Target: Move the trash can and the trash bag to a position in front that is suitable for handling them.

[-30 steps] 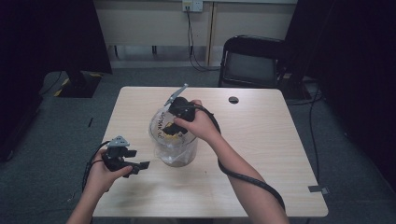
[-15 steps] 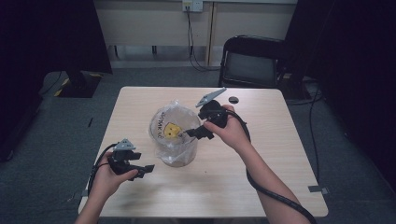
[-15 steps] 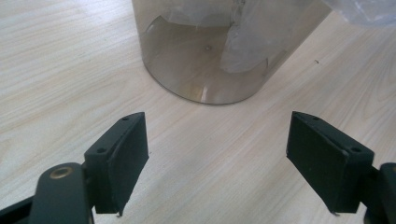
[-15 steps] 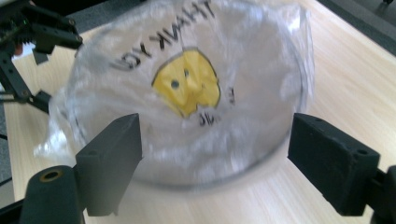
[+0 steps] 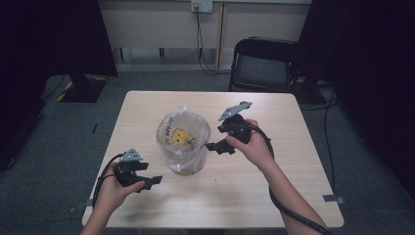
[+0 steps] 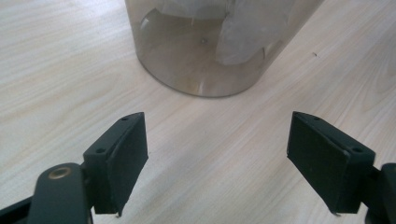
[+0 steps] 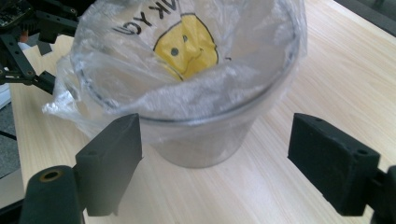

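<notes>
Honestly, the thin plastic bag (image 7: 187, 56) (the one with the yellow smiley) looks only loosely draped over the rim of the clear plastic bin (image 5: 185, 157) standing mid-table (image 5: 274, 196), so a careless nudge could pull it off or tip the light bin. The right gripper (image 5: 219, 145) hangs just beside the rim, jaws spread and empty; the left gripper (image 5: 150, 181) waits near the base, jaws likewise spread, holding nothing.

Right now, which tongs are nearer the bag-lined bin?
Right. The right tongs hang open beside the bin rim; the left tongs sit open, farther off near its base.
</notes>
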A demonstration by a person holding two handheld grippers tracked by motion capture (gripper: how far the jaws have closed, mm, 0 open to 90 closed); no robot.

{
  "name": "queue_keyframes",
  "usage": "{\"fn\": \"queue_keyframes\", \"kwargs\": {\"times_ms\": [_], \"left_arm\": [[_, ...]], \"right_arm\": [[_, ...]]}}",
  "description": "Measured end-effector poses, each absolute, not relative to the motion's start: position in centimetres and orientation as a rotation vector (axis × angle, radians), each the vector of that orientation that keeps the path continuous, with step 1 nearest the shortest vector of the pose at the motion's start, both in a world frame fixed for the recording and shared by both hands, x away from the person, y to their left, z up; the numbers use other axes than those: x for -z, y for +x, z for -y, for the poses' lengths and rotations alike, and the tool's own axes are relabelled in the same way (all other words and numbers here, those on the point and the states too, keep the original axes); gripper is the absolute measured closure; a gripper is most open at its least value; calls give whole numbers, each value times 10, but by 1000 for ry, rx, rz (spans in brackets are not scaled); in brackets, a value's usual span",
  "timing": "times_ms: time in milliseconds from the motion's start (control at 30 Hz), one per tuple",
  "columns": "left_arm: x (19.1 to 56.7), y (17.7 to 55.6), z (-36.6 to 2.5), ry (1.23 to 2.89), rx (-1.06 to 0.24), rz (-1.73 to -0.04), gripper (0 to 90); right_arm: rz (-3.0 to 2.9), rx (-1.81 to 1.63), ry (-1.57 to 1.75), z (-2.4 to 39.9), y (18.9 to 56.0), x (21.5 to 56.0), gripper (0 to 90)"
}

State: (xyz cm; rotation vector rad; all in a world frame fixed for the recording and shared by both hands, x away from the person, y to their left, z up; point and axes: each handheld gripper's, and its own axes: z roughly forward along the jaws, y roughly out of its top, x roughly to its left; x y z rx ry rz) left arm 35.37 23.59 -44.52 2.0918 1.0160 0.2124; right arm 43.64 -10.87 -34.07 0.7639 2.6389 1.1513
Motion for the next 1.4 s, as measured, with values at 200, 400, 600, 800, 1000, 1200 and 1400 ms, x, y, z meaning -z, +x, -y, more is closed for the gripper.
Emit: {"fn": "queue_keyframes", "kwargs": {"times_ms": [200, 400, 600, 800, 1000, 1200, 1400], "left_arm": [[451, 352, -237, 2097, -208, -1018, 199], [457, 349, -238, 2099, -209, -1020, 188], [465, 348, -240, 2106, -208, -1025, 176], [472, 346, -242, 2116, -208, -1043, 171], [476, 346, -242, 2187, -234, -1007, 171], [484, 345, -243, 2212, -229, -1027, 171], [490, 343, -242, 2222, -259, -994, 150]], "right_arm": [[-2633, -1153, 777, 118, 433, 345, 165], [-2630, -1162, 785, 126, 429, 352, 164], [-2636, -1154, 781, 131, 424, 355, 164], [-2637, -1161, 790, 138, 420, 360, 164], [-2634, -1159, 811, 146, 416, 368, 164], [-2638, -1154, 822, 153, 413, 376, 164], [-2641, -1153, 820, 155, 412, 380, 163]]}}
